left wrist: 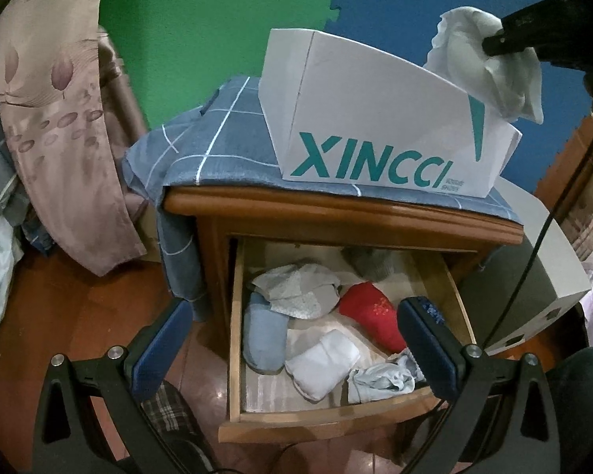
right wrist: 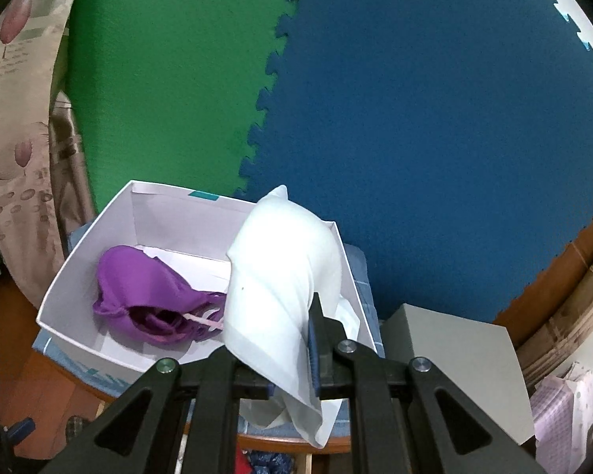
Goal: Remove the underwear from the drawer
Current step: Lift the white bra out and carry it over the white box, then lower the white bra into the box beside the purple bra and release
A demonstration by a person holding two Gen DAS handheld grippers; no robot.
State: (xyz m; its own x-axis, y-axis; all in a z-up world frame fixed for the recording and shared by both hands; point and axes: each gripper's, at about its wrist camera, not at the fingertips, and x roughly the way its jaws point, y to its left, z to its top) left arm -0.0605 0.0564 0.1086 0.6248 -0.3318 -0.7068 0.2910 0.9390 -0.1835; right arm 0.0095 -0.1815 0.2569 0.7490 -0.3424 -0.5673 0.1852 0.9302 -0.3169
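The wooden nightstand drawer (left wrist: 237,316) is pulled open. In it lie rolled and crumpled underwear: a red piece (left wrist: 369,314), a light blue roll (left wrist: 263,335), a white roll (left wrist: 322,363), and grey pieces (left wrist: 296,290). My left gripper (left wrist: 292,351) is open above the drawer's front, holding nothing. My right gripper (right wrist: 284,339) is shut on a white piece of underwear (right wrist: 280,276), held over the right side of the white XINCCI shoebox (right wrist: 110,221). A purple bra (right wrist: 150,296) lies in the box. The white garment (left wrist: 490,67) also shows above the box (left wrist: 375,118) in the left wrist view.
The box stands on a blue checked cloth (left wrist: 213,138) covering the nightstand top. A grey-white box (right wrist: 454,359) stands to the right of the nightstand. A floral pillow (left wrist: 55,118) leans at the left. Green and blue foam mats (right wrist: 415,118) cover the wall behind.
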